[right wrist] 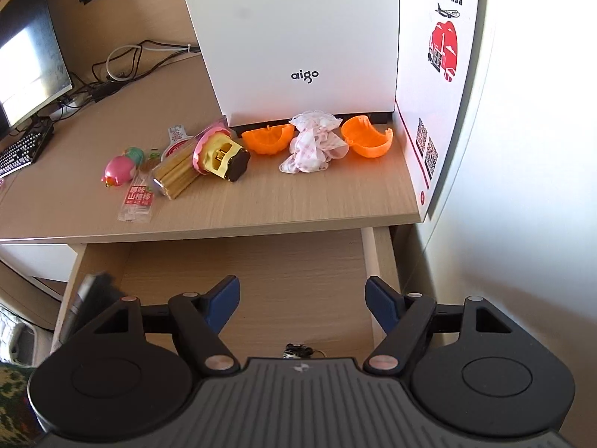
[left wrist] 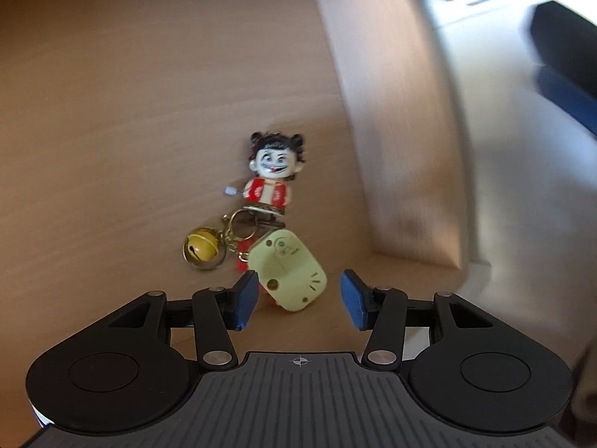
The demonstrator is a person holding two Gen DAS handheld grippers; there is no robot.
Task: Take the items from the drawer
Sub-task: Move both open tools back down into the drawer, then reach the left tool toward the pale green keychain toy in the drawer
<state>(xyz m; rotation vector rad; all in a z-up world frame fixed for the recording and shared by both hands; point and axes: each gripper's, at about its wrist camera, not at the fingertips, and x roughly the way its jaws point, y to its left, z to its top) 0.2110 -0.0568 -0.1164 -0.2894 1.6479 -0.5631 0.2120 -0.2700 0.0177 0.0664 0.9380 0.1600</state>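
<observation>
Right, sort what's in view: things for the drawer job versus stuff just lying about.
For the job:
- drawer
- figurine keychain
- gold bell
- pale green tag
- left gripper, open

Lying about:
- white aigo box
- orange shells
- monitor
- keyboard

Sunlit wooden desk (right wrist: 298, 201) against white wall (right wrist: 522, 224).

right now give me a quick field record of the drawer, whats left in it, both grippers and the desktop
drawer: open, wooden floor
left in drawer: figurine keychain with gold bell; pale green tag
left gripper: open, low over the green tag, holding nothing
right gripper: open, above the drawer, holding nothing
desktop: two orange shell halves, crumpled cloth, pink toy, snack packet, white box
</observation>
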